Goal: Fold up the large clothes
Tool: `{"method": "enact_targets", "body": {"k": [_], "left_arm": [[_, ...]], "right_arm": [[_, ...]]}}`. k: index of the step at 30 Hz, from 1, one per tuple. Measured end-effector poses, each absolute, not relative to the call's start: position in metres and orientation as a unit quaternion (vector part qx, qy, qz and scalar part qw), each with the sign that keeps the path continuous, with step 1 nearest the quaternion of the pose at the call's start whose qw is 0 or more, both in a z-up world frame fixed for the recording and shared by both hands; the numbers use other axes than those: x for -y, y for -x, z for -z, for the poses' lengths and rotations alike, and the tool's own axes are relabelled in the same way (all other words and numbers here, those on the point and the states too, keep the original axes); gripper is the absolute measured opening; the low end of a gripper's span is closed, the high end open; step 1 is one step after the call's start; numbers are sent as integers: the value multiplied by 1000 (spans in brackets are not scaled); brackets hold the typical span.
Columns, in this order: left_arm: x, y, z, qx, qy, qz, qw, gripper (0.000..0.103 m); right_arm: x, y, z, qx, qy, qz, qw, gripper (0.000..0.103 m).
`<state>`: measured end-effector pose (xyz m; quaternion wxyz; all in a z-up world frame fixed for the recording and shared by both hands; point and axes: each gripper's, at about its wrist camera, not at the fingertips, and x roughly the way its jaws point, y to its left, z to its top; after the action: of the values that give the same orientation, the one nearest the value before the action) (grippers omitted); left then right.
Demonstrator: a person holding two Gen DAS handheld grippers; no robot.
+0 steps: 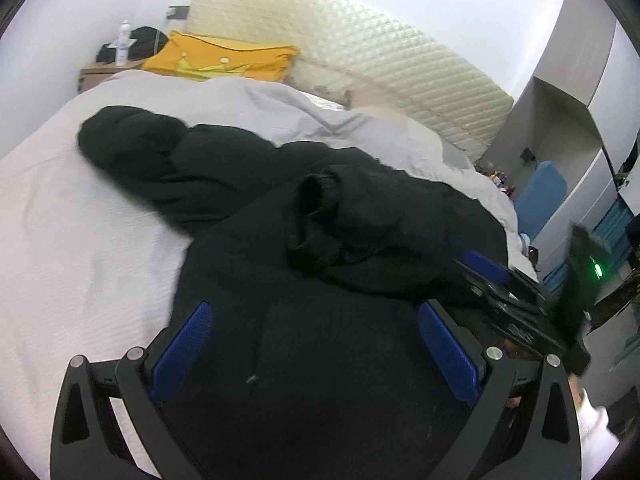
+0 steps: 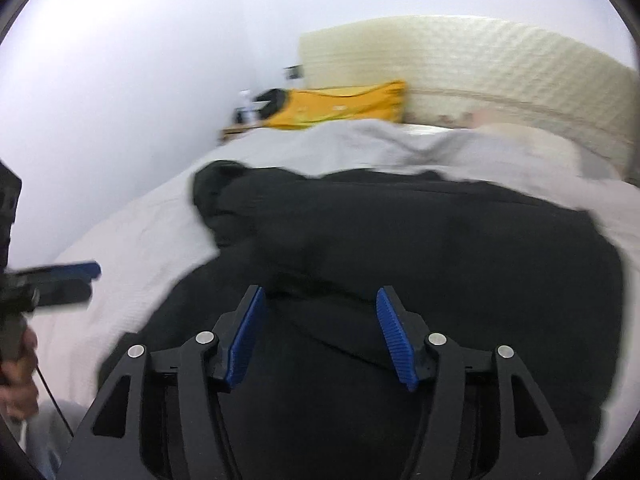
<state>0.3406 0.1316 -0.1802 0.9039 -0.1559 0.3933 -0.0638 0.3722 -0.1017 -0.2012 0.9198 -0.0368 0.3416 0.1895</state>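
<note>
**Black jacket on the bed, both grippers spread**

We see a black padded jacket (image 1: 304,280) lying across the light grey bedcover (image 1: 80,240), one sleeve (image 1: 160,152) stretched toward the far left and the other sleeve's cuff (image 1: 316,196) folded over the body. Our left gripper (image 1: 316,344) hangs above the jacket's body with its blue pads wide apart and nothing pinched between them. Our right gripper (image 2: 320,332) is also parted over the dark fabric; the blurred view shows no cloth caught between its pads. Behind the bed stand a cream quilted headboard (image 1: 360,60) and a yellow pillow (image 1: 224,58). A clear bottle (image 1: 123,42) stands on the bedside table (image 1: 100,72). In the right wrist view, a hand (image 2: 18,372) grips the other tool's handle at the left edge
</note>
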Motion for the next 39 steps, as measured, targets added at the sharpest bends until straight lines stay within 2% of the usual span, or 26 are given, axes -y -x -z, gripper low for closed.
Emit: {"method": "enact_targets", "body": {"k": [3, 4, 5, 9, 13, 17, 18, 20, 21, 22, 23, 24, 26, 30, 36, 39], "left_arm": [[-117, -368, 188, -399, 147, 65, 903, 102], [-113, -378, 192, -401, 145, 66, 902, 102], [-110, -391, 199, -408, 143, 61, 900, 102], [-108, -429, 221, -426, 154, 52, 890, 102], [-100, -461, 236, -430, 123, 32, 894, 101], [-89, -484, 253, -441, 102, 37, 891, 99], [-87, -489, 256, -442, 101, 41, 890, 93], [-85, -502, 263, -446, 115, 58, 885, 84], [-83, -506, 263, -445, 117, 65, 885, 71], [-81, -510, 262, -442, 117, 73, 886, 64], [-78, -513, 257, -437, 117, 81, 888, 53], [-75, -514, 252, -431, 119, 91, 890, 44], [-67, -520, 241, -422, 119, 109, 892, 39], [-48, -534, 230, -415, 95, 111, 898, 38], [-24, -546, 275, -469, 46, 89, 877, 38], [-24, -537, 275, -460, 43, 88, 882, 39]], "right_arm": [[162, -361, 207, -353, 37, -118, 927, 63], [188, -357, 212, -359, 35, -83, 929, 72], [205, -353, 216, -361, 32, -61, 930, 75], [265, -352, 246, -392, 11, 7, 920, 75], [293, -373, 284, -437, 19, 34, 899, 75], [292, -385, 292, -418, 20, 21, 908, 73], [292, -386, 292, -411, 25, 26, 911, 70], [294, -393, 290, -394, 13, 38, 918, 47], [297, -394, 286, -382, -5, 40, 923, 44], [298, -394, 283, -370, -18, 36, 928, 34], [300, -392, 278, -354, -26, 33, 934, 27], [300, -391, 273, -343, -25, 35, 938, 24], [302, -389, 265, -328, -23, 45, 943, 19], [320, -394, 265, -323, -45, 77, 942, 17], [327, -405, 292, -363, -30, 92, 927, 17], [327, -404, 296, -368, -31, 92, 925, 17]]}}
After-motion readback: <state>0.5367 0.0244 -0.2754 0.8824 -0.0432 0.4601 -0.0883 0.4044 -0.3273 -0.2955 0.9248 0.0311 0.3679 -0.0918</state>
